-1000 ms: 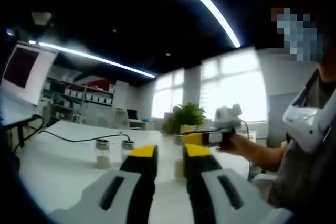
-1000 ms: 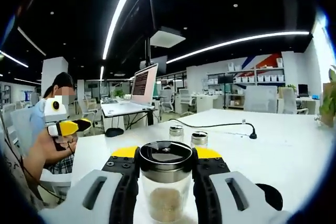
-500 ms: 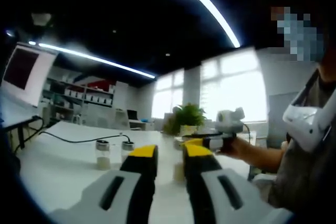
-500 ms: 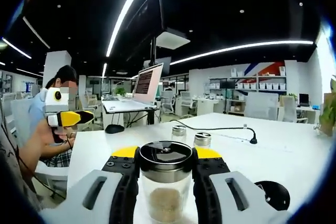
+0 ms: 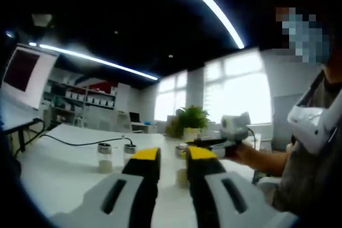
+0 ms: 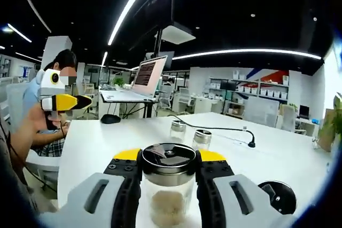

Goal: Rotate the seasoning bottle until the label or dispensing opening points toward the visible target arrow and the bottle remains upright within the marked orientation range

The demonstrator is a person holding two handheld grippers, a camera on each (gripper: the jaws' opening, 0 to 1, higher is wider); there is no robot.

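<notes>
Unmoved, the seasoning bottle stays clamped in right gripper fingers; no label readable.

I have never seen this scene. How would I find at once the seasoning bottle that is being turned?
Look at the big white table. Three small glass bottles with metal caps are there: two spare bottles stand free side by side farther back, near a black cable. The seasoning bottle is the nearest one, clamped between the yellow-tipped jaws of the right tool.

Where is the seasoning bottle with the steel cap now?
In the right gripper view, the seasoning bottle stands upright at bottom centre, clamped by the right tool, nearer than two small jars on the white table.
</notes>
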